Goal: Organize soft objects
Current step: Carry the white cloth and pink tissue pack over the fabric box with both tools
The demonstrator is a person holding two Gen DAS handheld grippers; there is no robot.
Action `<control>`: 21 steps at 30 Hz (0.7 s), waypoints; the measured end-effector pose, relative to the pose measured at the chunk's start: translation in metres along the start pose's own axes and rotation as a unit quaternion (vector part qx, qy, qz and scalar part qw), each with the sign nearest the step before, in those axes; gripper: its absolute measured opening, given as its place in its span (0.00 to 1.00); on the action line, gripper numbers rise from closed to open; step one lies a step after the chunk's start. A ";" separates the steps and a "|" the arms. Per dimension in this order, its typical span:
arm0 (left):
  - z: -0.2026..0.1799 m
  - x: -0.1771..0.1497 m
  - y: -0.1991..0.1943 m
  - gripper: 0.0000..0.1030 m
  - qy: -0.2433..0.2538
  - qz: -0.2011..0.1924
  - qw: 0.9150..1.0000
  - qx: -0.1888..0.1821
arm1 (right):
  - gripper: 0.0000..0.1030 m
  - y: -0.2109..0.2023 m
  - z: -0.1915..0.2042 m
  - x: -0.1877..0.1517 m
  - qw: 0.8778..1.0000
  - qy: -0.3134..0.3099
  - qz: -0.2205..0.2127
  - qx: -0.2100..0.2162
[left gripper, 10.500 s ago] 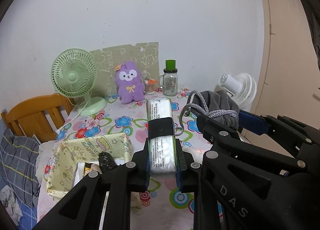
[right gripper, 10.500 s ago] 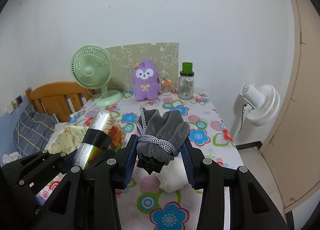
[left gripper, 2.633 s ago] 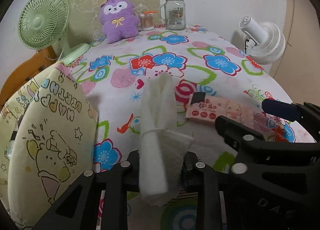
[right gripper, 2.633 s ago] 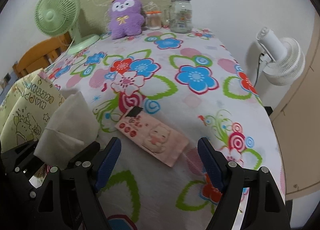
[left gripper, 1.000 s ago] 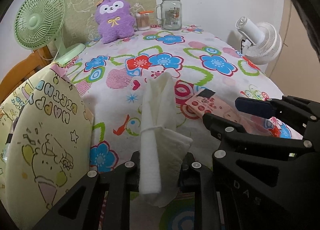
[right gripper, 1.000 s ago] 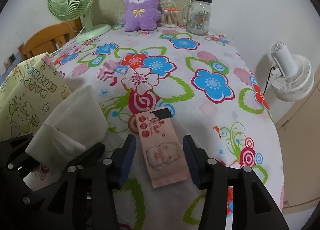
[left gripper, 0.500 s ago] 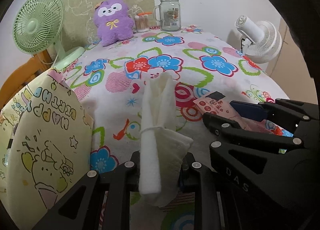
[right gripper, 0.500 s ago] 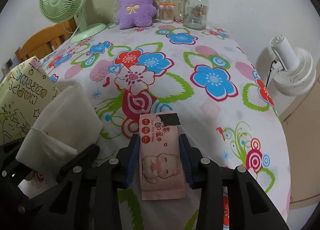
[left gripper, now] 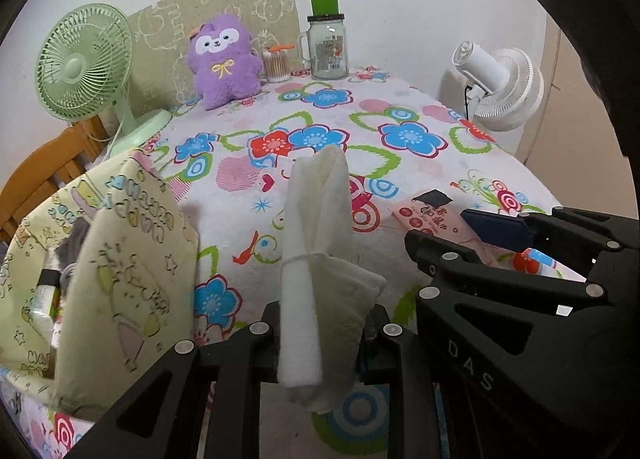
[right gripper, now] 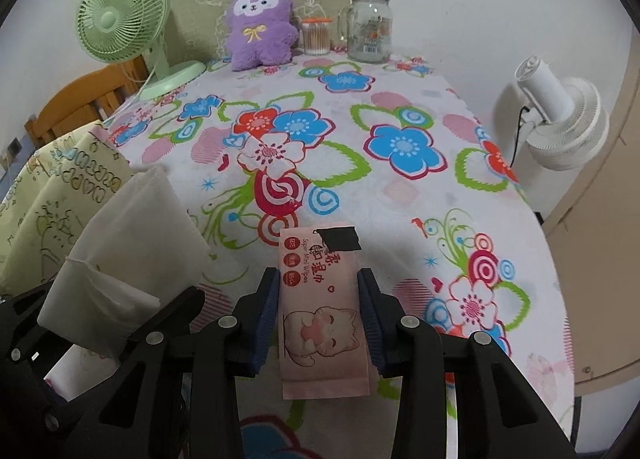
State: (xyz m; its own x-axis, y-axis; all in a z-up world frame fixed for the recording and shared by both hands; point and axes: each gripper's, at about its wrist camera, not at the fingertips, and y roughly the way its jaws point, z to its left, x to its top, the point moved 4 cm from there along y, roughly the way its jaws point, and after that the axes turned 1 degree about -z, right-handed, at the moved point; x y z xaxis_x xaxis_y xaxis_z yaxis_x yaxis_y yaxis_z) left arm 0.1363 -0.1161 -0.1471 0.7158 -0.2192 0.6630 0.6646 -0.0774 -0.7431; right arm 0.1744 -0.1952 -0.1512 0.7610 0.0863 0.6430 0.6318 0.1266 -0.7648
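My left hand-held gripper [left gripper: 320, 333] pinched a rolled white cloth [left gripper: 320, 259]; my right hand-held gripper [right gripper: 318, 313] clamped a flat pink wipes packet [right gripper: 322, 311], best lifted level.

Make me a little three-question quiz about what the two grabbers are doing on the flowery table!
1. True or false: the left gripper is shut on the white cloth roll.
2. What does the right gripper hold: A) purple plush toy, B) pink wipes pack, C) glass jar?
3. Fill in: the yellow gift bag stands near the table's ____ edge in the left wrist view.

Key: 1 true; 2 B; 3 left.
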 end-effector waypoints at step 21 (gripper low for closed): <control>0.006 -0.012 -0.060 0.19 0.003 -0.048 0.999 0.004 | 0.41 -0.067 0.024 -0.011 0.997 -0.018 -0.062 -0.031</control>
State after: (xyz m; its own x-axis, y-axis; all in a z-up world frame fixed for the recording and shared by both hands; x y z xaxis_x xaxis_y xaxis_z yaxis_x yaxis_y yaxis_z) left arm 0.0887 -0.1030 -0.1098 0.6477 -0.2171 0.7303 0.7315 -0.0910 -0.6758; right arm 0.1204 -0.1808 -0.1056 0.6720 0.1092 0.7325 0.7289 0.0772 -0.6802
